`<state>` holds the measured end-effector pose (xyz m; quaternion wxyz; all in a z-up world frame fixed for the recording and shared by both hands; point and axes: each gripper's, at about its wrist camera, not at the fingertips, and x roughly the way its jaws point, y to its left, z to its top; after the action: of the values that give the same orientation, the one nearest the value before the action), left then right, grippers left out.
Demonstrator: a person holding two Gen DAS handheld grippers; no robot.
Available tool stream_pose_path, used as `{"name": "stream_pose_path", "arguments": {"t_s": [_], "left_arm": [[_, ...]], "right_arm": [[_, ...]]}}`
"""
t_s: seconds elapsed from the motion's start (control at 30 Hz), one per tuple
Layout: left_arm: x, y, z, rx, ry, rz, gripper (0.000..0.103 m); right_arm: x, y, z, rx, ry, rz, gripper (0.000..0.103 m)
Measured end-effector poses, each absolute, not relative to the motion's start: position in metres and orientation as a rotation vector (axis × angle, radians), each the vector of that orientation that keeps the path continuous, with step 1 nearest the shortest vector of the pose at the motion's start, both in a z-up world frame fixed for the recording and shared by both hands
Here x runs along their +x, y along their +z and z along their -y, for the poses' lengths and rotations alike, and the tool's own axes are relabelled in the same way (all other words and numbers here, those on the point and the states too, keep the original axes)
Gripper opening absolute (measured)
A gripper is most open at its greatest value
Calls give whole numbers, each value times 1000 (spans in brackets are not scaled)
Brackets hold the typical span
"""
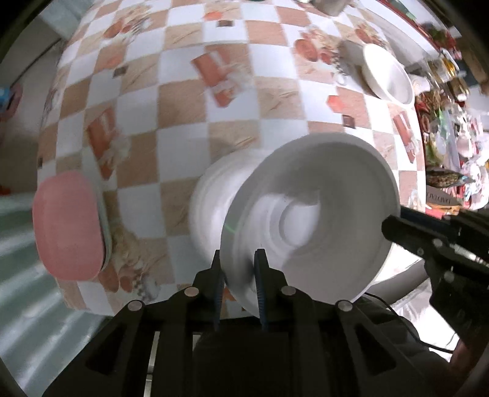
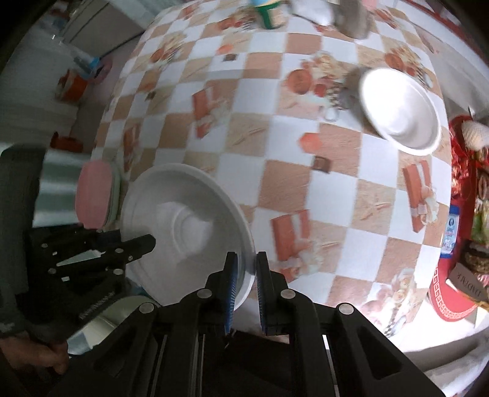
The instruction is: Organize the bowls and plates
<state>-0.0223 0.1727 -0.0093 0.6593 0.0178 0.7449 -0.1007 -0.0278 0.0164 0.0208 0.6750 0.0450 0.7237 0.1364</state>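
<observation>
A white deep plate (image 1: 308, 220) hangs tilted above the checked tablecloth (image 1: 189, 100), held at opposite rims. My left gripper (image 1: 238, 265) is shut on its near rim, one finger on each side. My right gripper (image 2: 246, 268) is shut on the other rim of the plate (image 2: 183, 220). Across the plate in each view I see the other gripper: the right gripper (image 1: 388, 226) and the left gripper (image 2: 149, 242). Under the plate's left side lies a blurred white shape (image 1: 211, 207), seemingly another white dish. A second white deep plate (image 2: 400, 110) rests on the table at the far right.
A pink oval dish (image 1: 67, 226) sits on a pale green one at the table's left edge, with floor beyond. Cans and a green-labelled container (image 2: 269, 12) stand at the far edge. Red packaging and clutter (image 2: 452, 293) crowd the right side. A person's hand (image 2: 45, 354) holds the left gripper.
</observation>
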Motion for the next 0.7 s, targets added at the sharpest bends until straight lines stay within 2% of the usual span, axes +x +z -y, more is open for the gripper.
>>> {"name": "stream_pose_path", "arguments": {"t_s": [0.7], "left_arm": [[-37,6,-210,81,-324,-1615,19]], "right_arm": [[-42,32,-71,63,234,-1629,14]]}}
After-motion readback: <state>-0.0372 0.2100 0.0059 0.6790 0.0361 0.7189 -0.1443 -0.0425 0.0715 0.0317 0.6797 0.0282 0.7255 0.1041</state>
